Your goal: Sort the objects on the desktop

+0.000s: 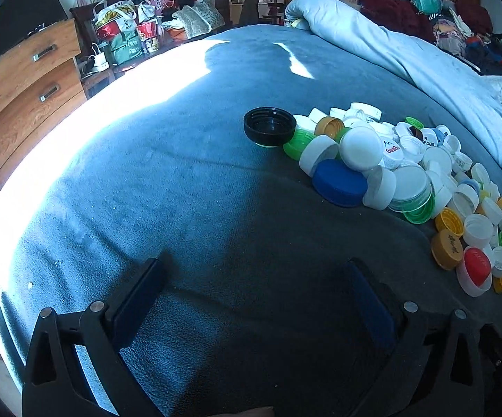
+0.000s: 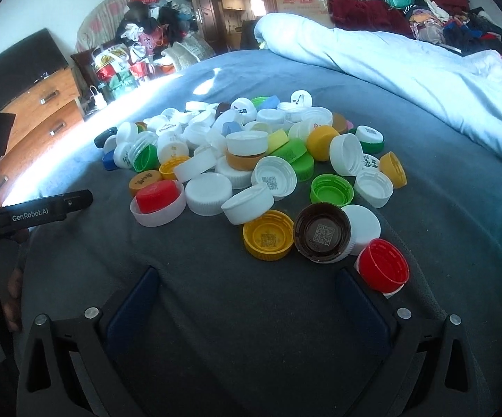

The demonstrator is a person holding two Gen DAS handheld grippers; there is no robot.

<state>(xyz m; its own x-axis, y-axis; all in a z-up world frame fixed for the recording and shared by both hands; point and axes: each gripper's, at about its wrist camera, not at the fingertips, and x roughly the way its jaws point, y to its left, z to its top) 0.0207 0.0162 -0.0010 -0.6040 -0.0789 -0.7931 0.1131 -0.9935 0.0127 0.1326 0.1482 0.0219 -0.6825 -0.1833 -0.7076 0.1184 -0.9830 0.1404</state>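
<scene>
Bottle caps [image 2: 251, 160] heaped just beyond open, empty right gripper [image 2: 247, 299].

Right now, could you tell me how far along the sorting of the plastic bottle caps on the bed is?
Barely begun. Nothing looks sorted: the mixed heap of white, green, yellow, red and blue plastic caps lies in one pile on the grey-blue bedspread. The left gripper and right gripper are both open and empty. All the sorting remains.

A lived-in home bedroom: a bed [image 1: 181, 173] with a rumpled duvet [image 1: 407, 62], wooden drawers [image 1: 25, 80], heaped clothes [image 2: 459, 24].
</scene>
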